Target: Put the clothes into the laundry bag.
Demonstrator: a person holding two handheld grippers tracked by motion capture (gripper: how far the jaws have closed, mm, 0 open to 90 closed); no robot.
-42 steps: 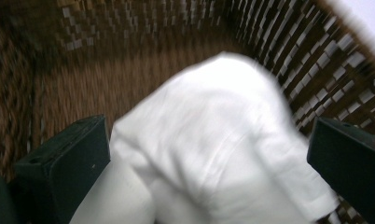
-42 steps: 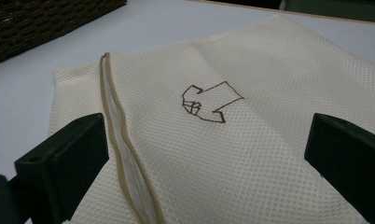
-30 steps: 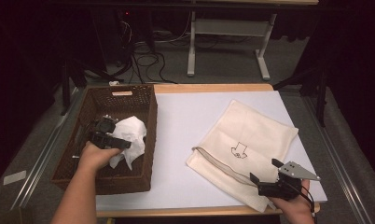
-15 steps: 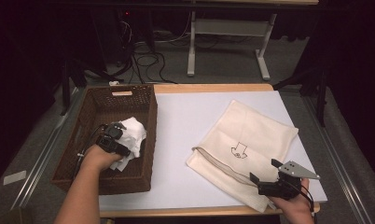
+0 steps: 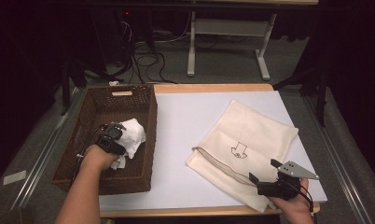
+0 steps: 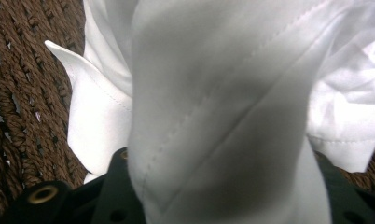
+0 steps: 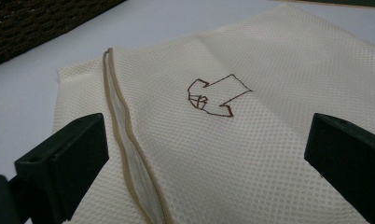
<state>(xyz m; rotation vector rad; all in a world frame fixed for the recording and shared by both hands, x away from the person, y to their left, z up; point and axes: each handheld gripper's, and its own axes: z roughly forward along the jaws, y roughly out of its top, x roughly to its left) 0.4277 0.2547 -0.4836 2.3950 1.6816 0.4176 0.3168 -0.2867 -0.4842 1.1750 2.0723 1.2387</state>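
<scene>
A white cloth [image 5: 133, 135] lies crumpled in a brown wicker basket [image 5: 150, 121] at the table's left. My left gripper [image 5: 114, 136] reaches into the basket from the near side. Its jaws have just been closing, and a thick fold of the white cloth [image 6: 223, 107] is bunched between them. A cream mesh bag [image 5: 255, 135] with a brown emblem lies flat at the right. My right gripper [image 5: 265, 172] rests open at the bag's near corner. In the right gripper view the mesh bag [image 7: 251, 154] and its zip edge [image 7: 125, 154] lie between the spread jaws.
The white table surface [image 5: 190, 116] stretches between the basket and the bag. The table's wooden front edge [image 5: 195, 212] runs along the near side. Beyond the table are desk legs and cables on a dark floor.
The left gripper's jaws have come together around the white cloth and the hand has shifted slightly toward it. The right hand and the bag have stayed put.
</scene>
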